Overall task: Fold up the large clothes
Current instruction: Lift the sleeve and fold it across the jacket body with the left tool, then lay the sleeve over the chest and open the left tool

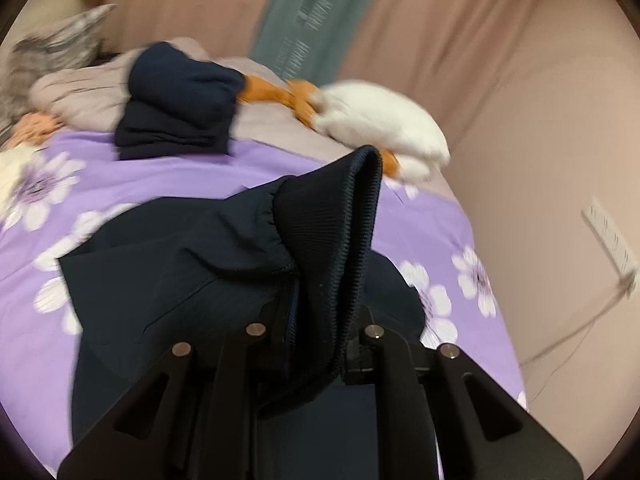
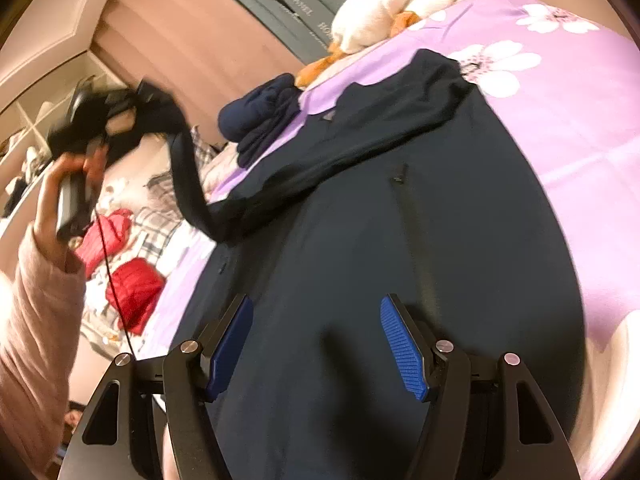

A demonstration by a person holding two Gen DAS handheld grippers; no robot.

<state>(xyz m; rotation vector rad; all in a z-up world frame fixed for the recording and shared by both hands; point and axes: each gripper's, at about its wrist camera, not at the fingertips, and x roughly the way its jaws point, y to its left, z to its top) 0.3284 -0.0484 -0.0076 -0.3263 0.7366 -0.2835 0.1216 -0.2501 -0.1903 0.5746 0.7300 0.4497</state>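
Observation:
A large dark navy jacket (image 2: 360,240) lies spread on the purple flowered bedspread (image 2: 560,128). My left gripper (image 1: 320,344) is shut on the jacket's ribbed sleeve cuff (image 1: 340,240), which stands up between the fingers. In the right wrist view the left gripper (image 2: 140,92) is lifted at the far left, with the sleeve (image 2: 188,184) stretched up to it from the jacket. My right gripper (image 2: 316,344) is open and empty just above the jacket's body, its blue pads (image 2: 400,348) wide apart.
A folded navy garment (image 1: 176,108) lies at the bed's head, next to a white and orange plush toy (image 1: 380,120). Red garments (image 2: 132,284) and plaid fabric (image 2: 160,224) lie at the left. Pink curtains (image 1: 420,20) hang behind the bed.

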